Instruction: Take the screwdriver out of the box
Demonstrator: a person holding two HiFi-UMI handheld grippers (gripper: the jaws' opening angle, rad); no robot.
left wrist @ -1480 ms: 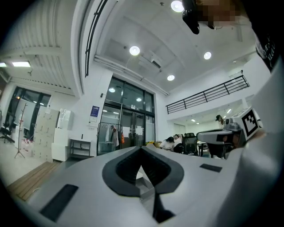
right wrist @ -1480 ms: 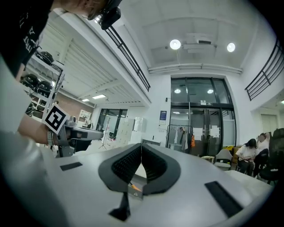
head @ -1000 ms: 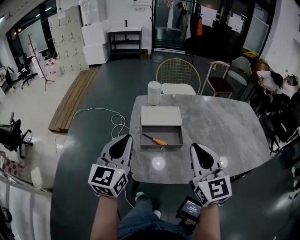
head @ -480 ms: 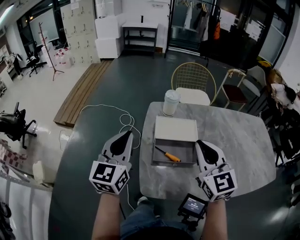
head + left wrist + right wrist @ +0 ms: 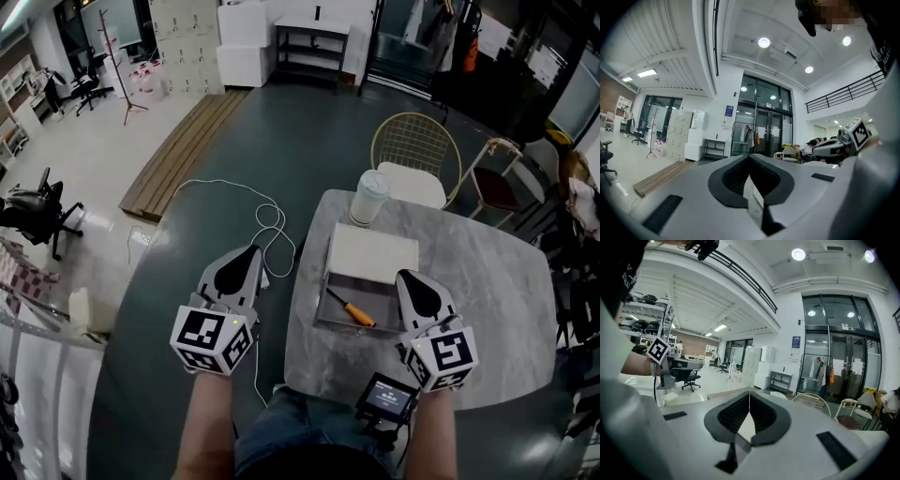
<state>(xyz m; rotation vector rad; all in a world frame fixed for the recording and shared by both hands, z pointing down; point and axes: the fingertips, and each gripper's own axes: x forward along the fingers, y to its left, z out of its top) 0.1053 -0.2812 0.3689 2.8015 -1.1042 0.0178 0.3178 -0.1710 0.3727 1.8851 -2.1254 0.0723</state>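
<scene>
An open grey box point(image 5: 362, 327) lies on the marble table point(image 5: 487, 309), its pale lid point(image 5: 372, 254) folded back behind it. Inside it lies a screwdriver point(image 5: 352, 310) with an orange handle, slanting across the floor of the box. My right gripper point(image 5: 408, 277) is shut and empty, its tip over the box's right edge, right of the screwdriver. My left gripper point(image 5: 251, 251) is also shut and empty, over the dark floor to the left of the table. In the gripper views the left gripper point(image 5: 750, 157) and right gripper point(image 5: 749, 393) show only closed jaws against the room.
A white cup point(image 5: 367, 197) stands behind the box. A gold wire chair point(image 5: 413, 150) and another chair point(image 5: 497, 178) stand at the table's far side. A white cable point(image 5: 267, 217) loops on the floor left of the table. A small screen point(image 5: 388, 397) hangs below my right hand.
Both grippers have moved forward toward the table, which now sits closer and further right in view. The right gripper has come up beside the box. Both jaws stay closed.
</scene>
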